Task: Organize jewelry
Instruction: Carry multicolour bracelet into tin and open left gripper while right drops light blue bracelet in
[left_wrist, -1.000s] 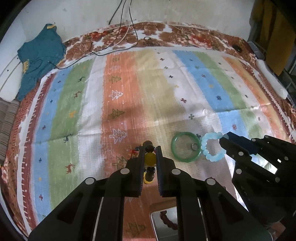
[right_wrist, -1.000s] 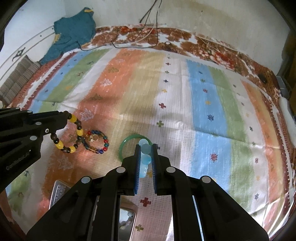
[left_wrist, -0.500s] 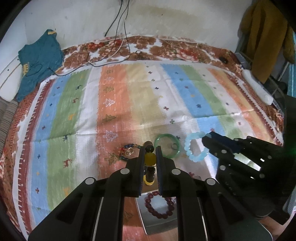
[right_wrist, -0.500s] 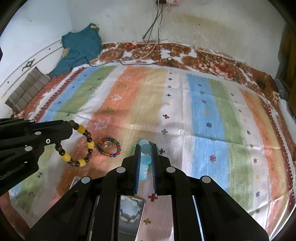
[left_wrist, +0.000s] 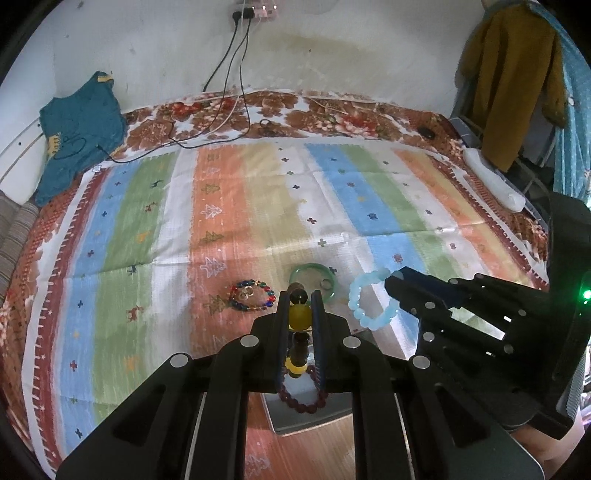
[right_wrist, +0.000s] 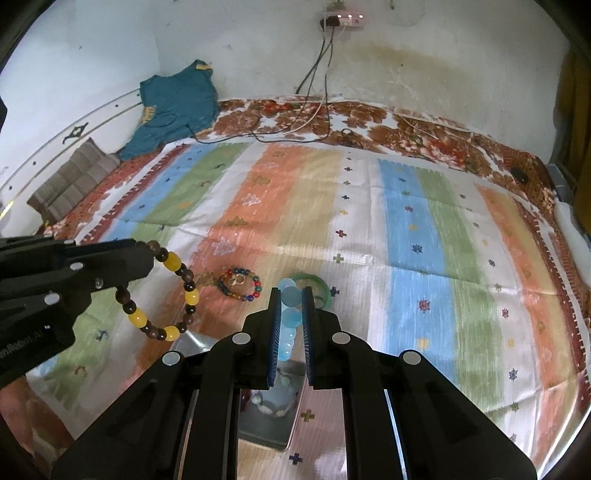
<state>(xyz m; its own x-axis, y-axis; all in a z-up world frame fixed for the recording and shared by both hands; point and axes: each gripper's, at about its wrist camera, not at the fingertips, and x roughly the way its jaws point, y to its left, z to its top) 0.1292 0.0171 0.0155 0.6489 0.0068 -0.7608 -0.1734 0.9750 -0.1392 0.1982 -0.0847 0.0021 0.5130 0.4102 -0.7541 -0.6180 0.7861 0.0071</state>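
Note:
My left gripper (left_wrist: 300, 301) is shut on a yellow-and-brown bead bracelet (left_wrist: 300, 317), which hangs as a loop (right_wrist: 162, 295) in the right wrist view. My right gripper (right_wrist: 290, 295) is shut on a pale blue bead bracelet (right_wrist: 290, 319), seen dangling (left_wrist: 364, 299) from its tip in the left wrist view. Both are held above the striped cloth. On the cloth lie a multicoloured bead bracelet (left_wrist: 251, 295) with a small ring inside, and a green bangle (left_wrist: 314, 280) with a ring (left_wrist: 325, 283). Below the left gripper a dark red bead bracelet (left_wrist: 301, 393) rests on a grey tray (left_wrist: 306, 417).
A striped, patterned cloth (left_wrist: 258, 206) covers the bed. A teal garment (left_wrist: 81, 129) lies at the far left, cables (left_wrist: 221, 122) run down from a wall socket, and a white bottle-like object (left_wrist: 495, 181) lies at the right edge. A mustard coat (left_wrist: 513, 74) hangs at right.
Both grippers have risen and drawn back with their bracelets, so the cloth looks farther away. The tray with the dark red bracelet has come into view under the left gripper.

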